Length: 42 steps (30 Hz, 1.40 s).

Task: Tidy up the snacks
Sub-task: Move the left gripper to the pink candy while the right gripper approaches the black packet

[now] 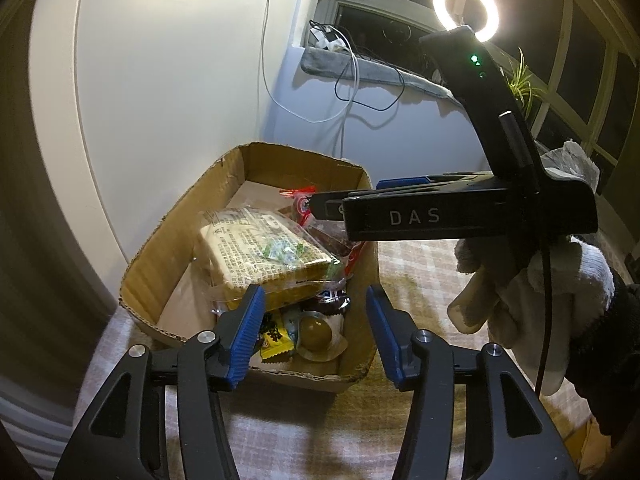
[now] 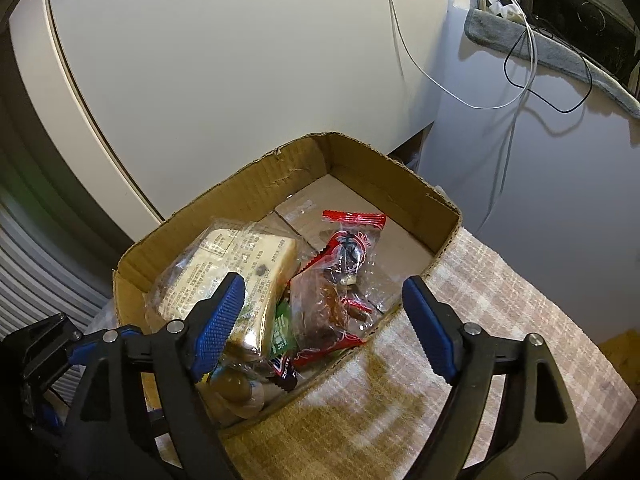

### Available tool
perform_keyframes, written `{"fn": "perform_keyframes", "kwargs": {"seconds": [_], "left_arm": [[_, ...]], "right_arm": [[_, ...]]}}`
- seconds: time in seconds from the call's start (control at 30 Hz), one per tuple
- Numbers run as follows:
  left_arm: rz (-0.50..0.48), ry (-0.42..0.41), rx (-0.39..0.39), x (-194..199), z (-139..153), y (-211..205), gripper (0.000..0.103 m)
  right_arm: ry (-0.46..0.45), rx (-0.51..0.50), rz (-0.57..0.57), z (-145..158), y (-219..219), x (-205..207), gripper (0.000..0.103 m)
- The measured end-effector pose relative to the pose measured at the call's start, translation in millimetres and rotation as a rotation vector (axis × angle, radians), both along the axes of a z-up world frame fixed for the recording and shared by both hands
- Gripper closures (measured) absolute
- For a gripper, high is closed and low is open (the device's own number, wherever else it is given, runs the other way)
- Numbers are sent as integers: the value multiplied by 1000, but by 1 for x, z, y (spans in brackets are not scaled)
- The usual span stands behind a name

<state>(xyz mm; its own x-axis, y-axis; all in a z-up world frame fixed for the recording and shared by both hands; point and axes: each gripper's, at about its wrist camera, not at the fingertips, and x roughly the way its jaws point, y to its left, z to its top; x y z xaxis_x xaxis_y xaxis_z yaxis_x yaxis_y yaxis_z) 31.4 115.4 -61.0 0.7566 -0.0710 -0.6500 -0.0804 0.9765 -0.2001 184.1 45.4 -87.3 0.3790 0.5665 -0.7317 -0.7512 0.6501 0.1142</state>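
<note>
An open cardboard box sits on a plaid cloth and holds several snacks. A large clear-wrapped yellow bread pack lies on the left inside. A red-trimmed clear pack of brown snacks lies to its right. A braised egg pack, a yellow sachet and a dark candy lie at the near end. My left gripper is open and empty above the box's near end. My right gripper is open and empty above the box.
The plaid cloth covers the surface right of the box. A white wall stands behind the box, with hanging cables. A ring light and a plant stand at the right, by a window.
</note>
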Motion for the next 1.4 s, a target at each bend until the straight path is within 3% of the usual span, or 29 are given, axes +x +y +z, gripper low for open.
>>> {"fn": "perform_keyframes", "kwargs": {"seconds": [0.5,0.93,1.33,1.4], "left_arm": [[-17,-40,14,-9,17,-16,51],[-95,-41,-20,2,18,-55,51],[-235,15,-53,29,2,-108,52],[-262,29,-59,35,-1,-117,56]], "right_arm": [[-26,32,-21,18,-38,-10,19],[-20,67,-115,25,-136,-5,19],[47,30,-231,-11,-222,21,19],[77,24,-245,-19,-231,25,19]]}}
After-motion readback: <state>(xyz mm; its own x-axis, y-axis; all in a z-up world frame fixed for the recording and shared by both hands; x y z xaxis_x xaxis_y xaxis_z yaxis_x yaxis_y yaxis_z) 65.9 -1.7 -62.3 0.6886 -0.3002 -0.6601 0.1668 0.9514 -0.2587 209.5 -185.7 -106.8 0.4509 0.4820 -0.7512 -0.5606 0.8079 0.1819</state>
